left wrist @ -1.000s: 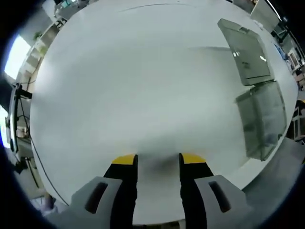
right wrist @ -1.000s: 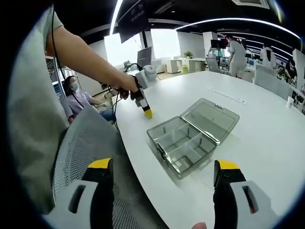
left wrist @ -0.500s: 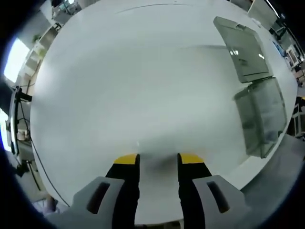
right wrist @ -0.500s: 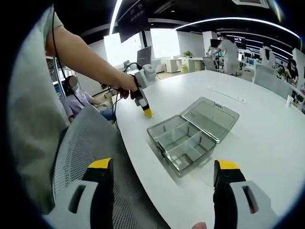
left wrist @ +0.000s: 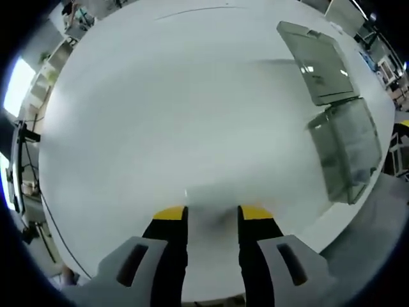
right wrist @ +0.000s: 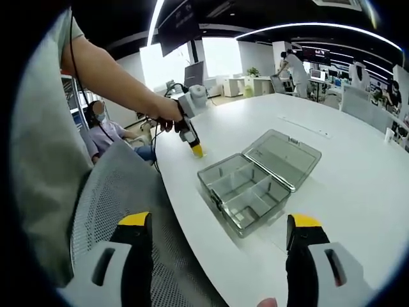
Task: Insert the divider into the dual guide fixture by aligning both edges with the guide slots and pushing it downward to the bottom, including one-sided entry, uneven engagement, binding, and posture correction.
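- Notably, no loose divider can be made out; the partitions seen inside the clear box (right wrist: 246, 198) sit in its tray, and whether any is only partly seated cannot be told.
- In the left gripper view the clear box (left wrist: 345, 157) lies at the far right, smeared by the fisheye, so its inner compartments are hard to read; its hinged lid (left wrist: 316, 61) lies flat open on the white table (left wrist: 179, 109).
- Left gripper (left wrist: 211, 214): yellow-tipped jaws a narrow gap apart, tips close to the bare table top, with nothing seen between them; whether they touch the surface cannot be told.
- From the right gripper view, the left gripper (right wrist: 197, 151) is held by a person's hand (right wrist: 167, 115) and points down at the table near its edge, well apart from the box.
- Right gripper (right wrist: 217, 229): jaws spread wide, holding nothing, above a grey mesh chair (right wrist: 121, 204) and the table edge, with the box beyond them.
- Lid (right wrist: 282, 158) joins the tray's far side.
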The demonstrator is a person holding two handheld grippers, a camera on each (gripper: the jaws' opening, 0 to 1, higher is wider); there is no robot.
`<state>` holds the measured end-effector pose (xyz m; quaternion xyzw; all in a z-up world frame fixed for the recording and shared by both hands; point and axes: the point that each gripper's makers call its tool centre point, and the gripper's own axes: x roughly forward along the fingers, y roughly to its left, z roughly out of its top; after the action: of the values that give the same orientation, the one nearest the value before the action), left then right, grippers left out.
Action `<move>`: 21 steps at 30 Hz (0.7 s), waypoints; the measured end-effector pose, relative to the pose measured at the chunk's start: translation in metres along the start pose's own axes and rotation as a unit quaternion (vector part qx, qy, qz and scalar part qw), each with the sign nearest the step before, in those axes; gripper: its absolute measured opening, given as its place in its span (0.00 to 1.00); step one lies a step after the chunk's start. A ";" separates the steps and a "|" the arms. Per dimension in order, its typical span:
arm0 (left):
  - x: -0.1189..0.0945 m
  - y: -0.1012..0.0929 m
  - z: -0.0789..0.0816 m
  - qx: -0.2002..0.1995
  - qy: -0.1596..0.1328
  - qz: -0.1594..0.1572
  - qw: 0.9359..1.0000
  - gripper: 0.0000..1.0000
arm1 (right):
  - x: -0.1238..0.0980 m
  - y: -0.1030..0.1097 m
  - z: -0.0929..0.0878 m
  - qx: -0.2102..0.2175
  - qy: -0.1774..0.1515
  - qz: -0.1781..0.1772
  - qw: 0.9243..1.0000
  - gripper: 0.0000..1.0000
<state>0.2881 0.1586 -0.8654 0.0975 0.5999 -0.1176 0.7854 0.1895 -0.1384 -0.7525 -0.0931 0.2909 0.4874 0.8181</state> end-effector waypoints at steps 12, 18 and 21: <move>-0.002 -0.004 0.002 0.011 -0.011 -0.009 1.000 0.28 | 0.001 0.000 0.001 -0.002 0.001 0.001 1.000 0.85; -0.006 -0.006 0.003 0.015 -0.021 -0.014 1.000 0.28 | 0.002 0.000 0.000 -0.001 0.003 0.001 1.000 0.85; -0.008 -0.008 0.004 0.019 -0.026 -0.018 0.999 0.28 | 0.002 -0.001 0.000 -0.001 0.002 0.002 1.000 0.85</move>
<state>0.2875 0.1502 -0.8563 0.0990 0.5786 -0.1454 0.7964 0.1909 -0.1372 -0.7534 -0.0944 0.2926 0.4886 0.8165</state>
